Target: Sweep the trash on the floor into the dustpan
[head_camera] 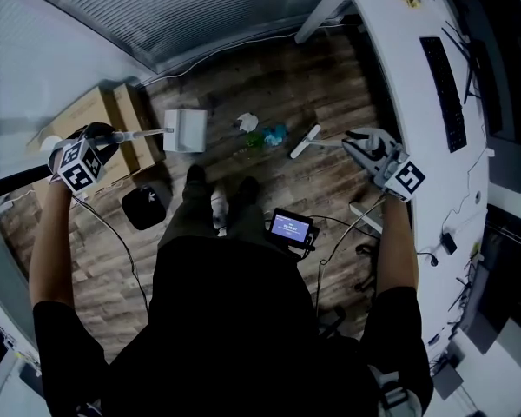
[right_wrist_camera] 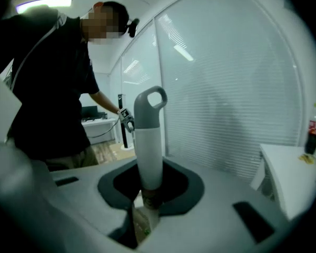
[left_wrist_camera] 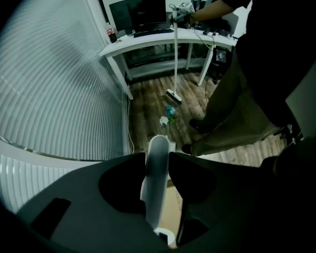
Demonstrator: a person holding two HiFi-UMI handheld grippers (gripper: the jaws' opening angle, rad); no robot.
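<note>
The trash (head_camera: 259,133), a crumpled white scrap with green and blue bits beside it, lies on the wood floor (head_camera: 330,85) just ahead of the person's shoes (head_camera: 195,174). It sits between the dustpan (head_camera: 185,131) and the broom (head_camera: 305,142). The white dustpan is near the trash on its left, close to the cardboard boxes (head_camera: 113,115) at the floor's left edge. The broom's head is near the trash on its right, towards the white desk (head_camera: 399,68) that carries a keyboard (head_camera: 440,89).

The left gripper (head_camera: 104,137) points steeply down, and its dark jaws are closed against both sides of the dustpan's pale handle (left_wrist_camera: 157,178). The right gripper (head_camera: 360,143) has its jaws clamped on the broom's white shaft (right_wrist_camera: 148,141), below the grey looped end.
</note>
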